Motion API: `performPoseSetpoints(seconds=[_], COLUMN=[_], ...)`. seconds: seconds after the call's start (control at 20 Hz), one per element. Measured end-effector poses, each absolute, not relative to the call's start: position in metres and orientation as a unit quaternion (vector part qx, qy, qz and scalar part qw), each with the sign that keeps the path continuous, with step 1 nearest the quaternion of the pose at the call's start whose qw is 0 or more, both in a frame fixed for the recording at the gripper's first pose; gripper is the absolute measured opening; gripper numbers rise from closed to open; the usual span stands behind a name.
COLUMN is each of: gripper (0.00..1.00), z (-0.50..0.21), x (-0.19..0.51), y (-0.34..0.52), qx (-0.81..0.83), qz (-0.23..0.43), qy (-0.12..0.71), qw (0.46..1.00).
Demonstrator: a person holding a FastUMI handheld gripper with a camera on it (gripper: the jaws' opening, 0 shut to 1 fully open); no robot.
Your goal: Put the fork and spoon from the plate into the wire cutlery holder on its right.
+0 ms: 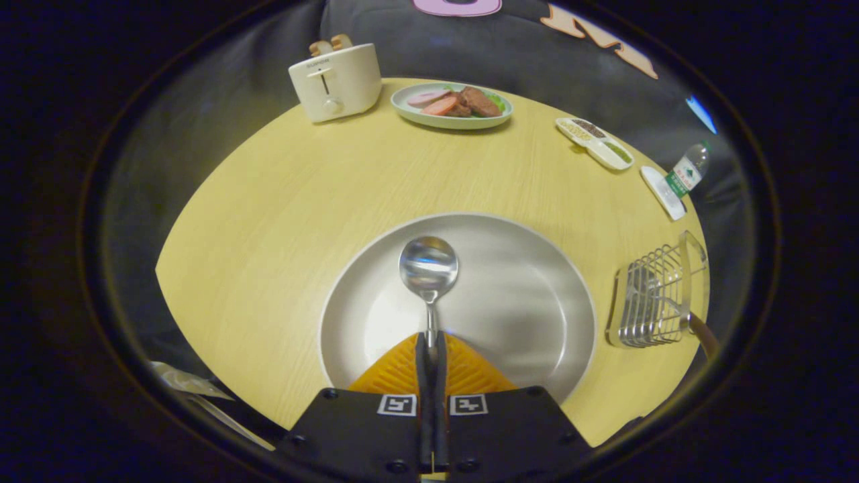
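Observation:
My gripper (431, 343) is shut on the handle of a shiny metal spoon (428, 268), whose bowl points straight ahead of the fingers. The spoon is over a large pale round plate (530, 295) that lies just ahead on the wooden table. To the right of the plate stands the wire cutlery holder (654, 298), with a brown-handled utensil (698, 332) leaning in it. I cannot tell whether the spoon touches the plate or hangs above it.
At the far side of the round table (268, 201) stand a cream toaster (335, 80), a green plate of sliced food (451, 106) and a white divided tray (594, 142). A water bottle (688, 171) and a white flat item (663, 192) lie beyond the holder.

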State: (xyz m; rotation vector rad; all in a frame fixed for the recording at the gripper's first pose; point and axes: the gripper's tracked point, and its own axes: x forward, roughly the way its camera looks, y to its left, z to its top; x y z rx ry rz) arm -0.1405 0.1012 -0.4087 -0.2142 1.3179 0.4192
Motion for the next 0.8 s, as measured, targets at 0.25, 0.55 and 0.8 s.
performPoseSetpoints(seconds=[0.25,0.55,0.8], gripper=[0.04,0.04,0.04], z=[-0.401,-0.382,-0.362], x=[-0.149,-0.139,-0.120], y=[0.092,0.075,0.060], qx=[-0.103,-0.109,-0.096], qz=[0.205,0.213,0.210], qy=[0.628,0.634,0.634], qw=[0.744,0.736,0.738])
